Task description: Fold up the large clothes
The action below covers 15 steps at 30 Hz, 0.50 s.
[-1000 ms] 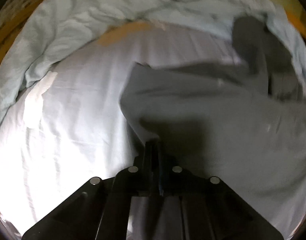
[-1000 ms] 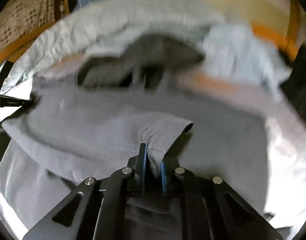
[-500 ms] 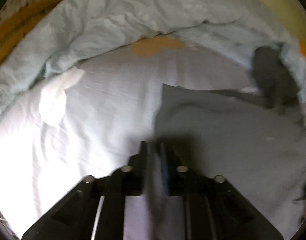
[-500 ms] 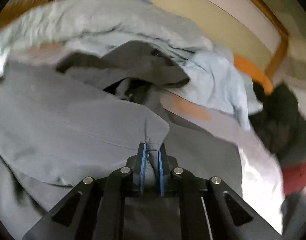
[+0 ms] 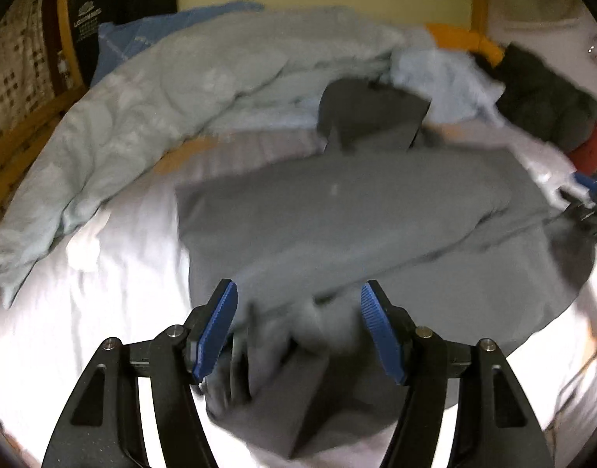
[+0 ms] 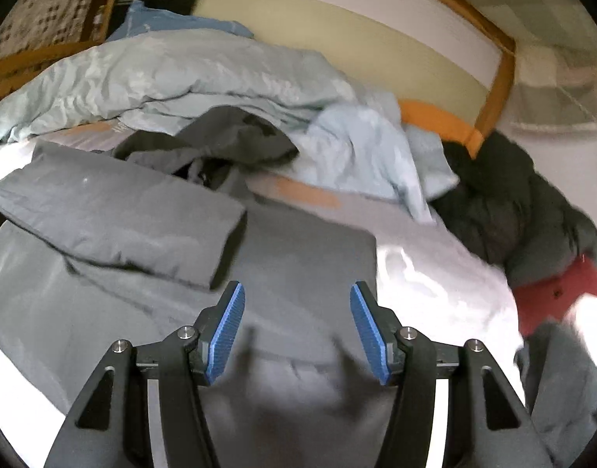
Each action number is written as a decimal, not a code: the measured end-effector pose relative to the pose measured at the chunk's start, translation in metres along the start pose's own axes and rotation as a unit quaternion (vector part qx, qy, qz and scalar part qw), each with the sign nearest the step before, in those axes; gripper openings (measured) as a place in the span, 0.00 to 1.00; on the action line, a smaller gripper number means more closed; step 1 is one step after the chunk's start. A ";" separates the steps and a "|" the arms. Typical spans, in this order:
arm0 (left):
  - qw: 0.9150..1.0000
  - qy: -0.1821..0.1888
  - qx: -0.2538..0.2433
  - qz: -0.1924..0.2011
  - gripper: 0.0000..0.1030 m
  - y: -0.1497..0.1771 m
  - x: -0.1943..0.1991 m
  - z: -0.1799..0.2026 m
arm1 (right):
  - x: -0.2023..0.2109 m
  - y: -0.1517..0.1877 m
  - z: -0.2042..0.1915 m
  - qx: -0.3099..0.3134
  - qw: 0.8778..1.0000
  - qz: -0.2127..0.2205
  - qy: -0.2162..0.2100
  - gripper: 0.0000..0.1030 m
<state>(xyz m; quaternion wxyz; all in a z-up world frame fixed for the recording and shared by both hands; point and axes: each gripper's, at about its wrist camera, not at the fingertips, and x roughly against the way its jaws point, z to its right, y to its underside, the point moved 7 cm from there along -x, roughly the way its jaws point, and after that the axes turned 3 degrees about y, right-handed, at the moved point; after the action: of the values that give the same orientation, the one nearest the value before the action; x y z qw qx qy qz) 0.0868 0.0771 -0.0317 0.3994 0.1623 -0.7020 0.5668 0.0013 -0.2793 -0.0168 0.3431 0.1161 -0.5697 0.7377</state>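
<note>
A: Spread flat on the white bed sheet, ahead of both grippers: grey garment, laid out wide to take a clean fold.

B: Pushed to the far side, beyond the garment: pale duvet and dark jacket, likely to keep working room.

A: Folded across the body, ahead and left of the right gripper: sleeve.

B: Jaws opening there, nothing pinched, cloth only lying below.

A: Left gripper opening too; blurred grey fabric between the pads, apparently slipping free, not pressed.
</note>
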 end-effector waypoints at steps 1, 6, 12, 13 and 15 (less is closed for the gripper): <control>1.000 -0.010 0.010 -0.004 0.63 0.008 -0.001 0.001 | 0.003 0.006 0.001 -0.003 1.000 -0.002 0.000 0.57; 0.998 -0.056 0.033 -0.017 0.09 0.032 -0.017 -0.012 | 0.026 0.006 0.018 0.002 0.999 0.042 0.029 0.78; 0.993 -0.081 0.025 0.085 0.06 0.039 0.039 0.000 | 0.019 0.017 0.070 -0.075 0.996 0.029 0.045 0.79; 0.991 -0.080 0.037 0.099 0.06 0.043 0.044 -0.001 | 0.013 0.022 0.076 -0.081 0.995 0.016 0.052 0.79; 0.987 -0.076 0.069 0.123 0.06 0.053 0.051 -0.011 | 0.006 0.030 0.093 -0.104 0.992 -0.004 0.067 0.79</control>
<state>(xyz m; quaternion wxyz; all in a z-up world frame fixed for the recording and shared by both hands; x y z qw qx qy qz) 0.0230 0.1146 -0.0284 0.2601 0.1445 -0.7040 0.6449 -0.0424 -0.3662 -0.0067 0.3937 0.0328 -0.6185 0.6792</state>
